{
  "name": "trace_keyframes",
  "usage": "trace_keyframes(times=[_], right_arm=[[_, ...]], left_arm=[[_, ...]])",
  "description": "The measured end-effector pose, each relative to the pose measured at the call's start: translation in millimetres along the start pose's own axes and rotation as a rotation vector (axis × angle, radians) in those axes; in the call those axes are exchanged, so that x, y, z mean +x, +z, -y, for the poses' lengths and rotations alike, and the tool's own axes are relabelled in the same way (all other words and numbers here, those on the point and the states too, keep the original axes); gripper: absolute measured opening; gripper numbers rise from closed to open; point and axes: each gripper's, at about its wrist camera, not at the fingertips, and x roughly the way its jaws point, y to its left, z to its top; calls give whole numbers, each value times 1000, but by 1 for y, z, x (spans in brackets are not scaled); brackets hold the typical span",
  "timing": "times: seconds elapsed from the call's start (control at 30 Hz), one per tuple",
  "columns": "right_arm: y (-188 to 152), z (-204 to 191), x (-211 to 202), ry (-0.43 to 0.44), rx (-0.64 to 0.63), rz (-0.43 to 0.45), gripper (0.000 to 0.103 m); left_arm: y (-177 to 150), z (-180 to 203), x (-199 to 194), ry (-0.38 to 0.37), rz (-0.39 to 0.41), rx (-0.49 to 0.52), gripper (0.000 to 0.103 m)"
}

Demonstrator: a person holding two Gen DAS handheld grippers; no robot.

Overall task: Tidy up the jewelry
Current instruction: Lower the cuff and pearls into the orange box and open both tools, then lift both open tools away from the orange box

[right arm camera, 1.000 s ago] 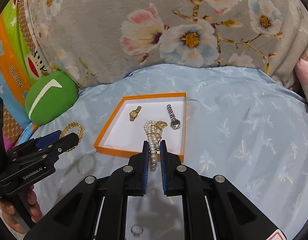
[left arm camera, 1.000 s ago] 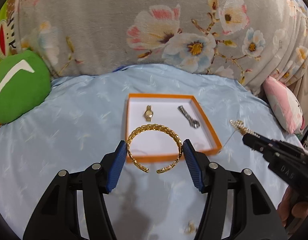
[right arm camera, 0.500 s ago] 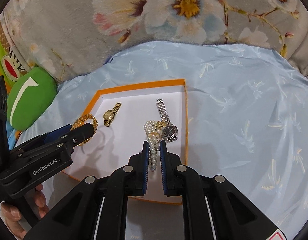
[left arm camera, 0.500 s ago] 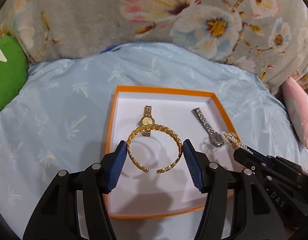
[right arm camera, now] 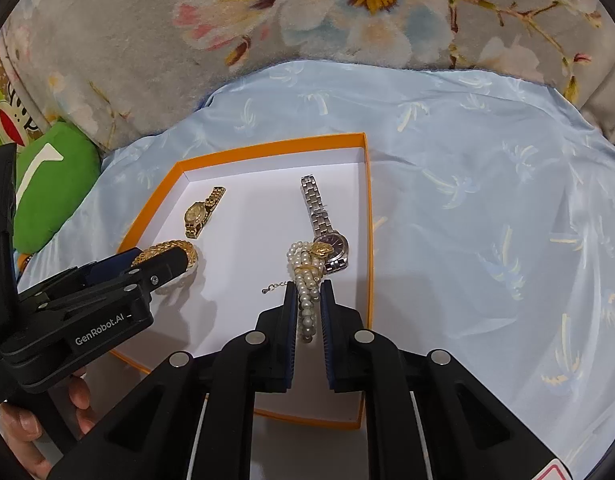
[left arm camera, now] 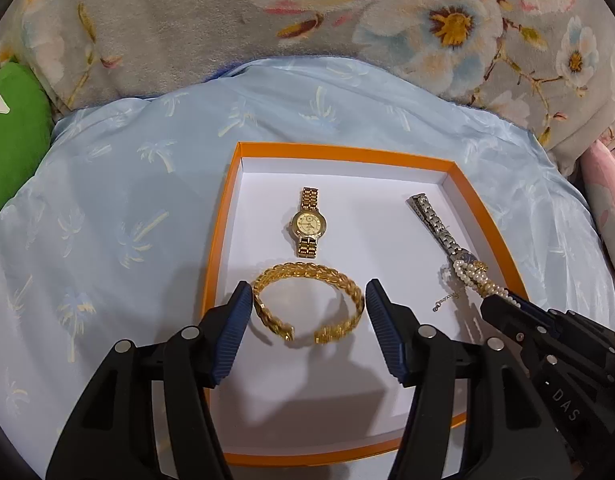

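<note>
Orange-rimmed white box point(left arm camera: 219, 216) on pale-blue palm-print sheet point(left arm camera: 107, 216); grey floral blanket point(left arm camera: 187, 20) behind.

From my remote station: a pale blue satin sheet point(left arm camera: 119, 216) printed with palm trees covers the bed, backed by a grey plush floral blanket point(right arm camera: 267, 32). A green cushion point(right arm camera: 51, 192) sits at left, a pink pillow point(left arm camera: 605, 196) at right.

"GenRobot.AI" on left tongs point(right arm camera: 163, 266); perhaps "DAS" on right tongs point(left arm camera: 493, 304)
</note>
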Motion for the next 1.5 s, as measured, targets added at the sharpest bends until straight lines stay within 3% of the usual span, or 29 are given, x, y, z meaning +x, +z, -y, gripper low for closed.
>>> trace_keyframes(times=[0.1, 0.2, 0.47, 0.77, 1.07, 1.37, 1.5], right_arm=[[0, 1, -6, 11, 5, 16, 16], [-1, 2, -16, -2, 3, 34, 26], [-22, 10, -76, 16, -2, 85, 26], [-106, -5, -151, 31, -53, 68, 31], [-185, -42, -186, 68, -104, 6, 31], [-217, -72, -194, 109, -130, -31, 31], [-219, -78, -191, 110, -125, -37, 31]], left_arm=[[1, -1, -3, -11, 3, -13, 57], [2, -3, -12, -18, 16, -20, 58], [-11, -20, -77, -26, 83, -34, 62], [-86, -45, -160, -49, 79, -57, 62], [-168, -40, -203, 8, 55, -9, 62], [-216, -39, -216, -3, 5, -40, 62], [-224, -39, -214, 30, -7, -41, 62]])
